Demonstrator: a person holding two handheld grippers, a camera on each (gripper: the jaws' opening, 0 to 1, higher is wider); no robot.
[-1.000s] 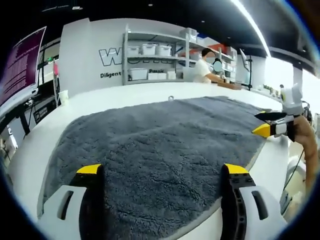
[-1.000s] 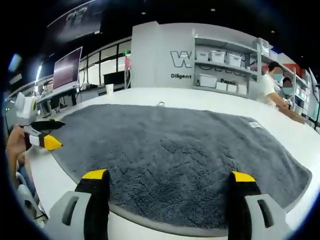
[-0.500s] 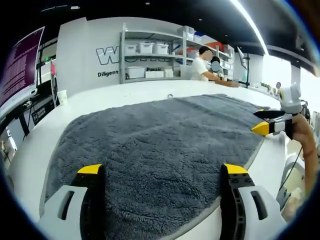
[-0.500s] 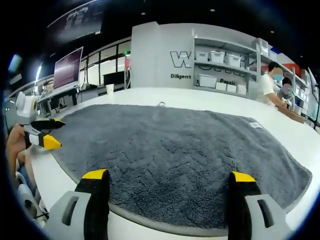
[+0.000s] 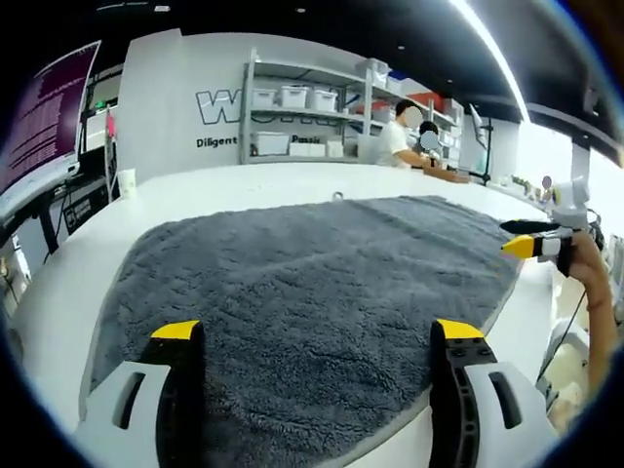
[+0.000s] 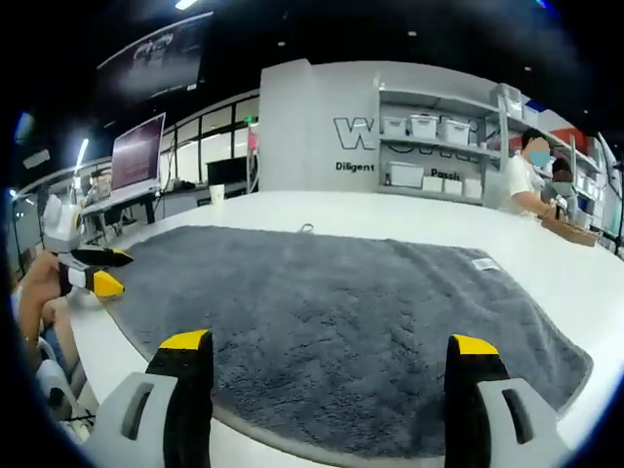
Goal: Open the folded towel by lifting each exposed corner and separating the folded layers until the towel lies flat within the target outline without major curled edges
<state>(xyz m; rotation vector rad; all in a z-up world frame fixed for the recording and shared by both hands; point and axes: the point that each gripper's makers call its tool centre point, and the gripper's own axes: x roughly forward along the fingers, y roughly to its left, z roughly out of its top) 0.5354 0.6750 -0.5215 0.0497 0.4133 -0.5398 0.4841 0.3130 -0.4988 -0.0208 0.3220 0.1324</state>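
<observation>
Meanwhile, shelf bins (image 6: 423, 125) sit behind the flat towel (image 5: 312, 283); both grippers (image 5: 317, 336) (image 6: 330, 343) gape, holding nothing.

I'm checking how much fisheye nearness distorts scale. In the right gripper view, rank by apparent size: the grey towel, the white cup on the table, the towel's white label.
1. grey towel, by far the largest.
2. white cup and white label: both tiny and alike, too close to rank.

Since a second ago, both grippers have drawn back slightly from the grey towel (image 6: 341, 331). In the left gripper view, the right gripper (image 5: 526, 239) sits lower and further right; in the right gripper view, the left gripper (image 6: 97, 273) appears lower, perhaps nearer the table.
</observation>
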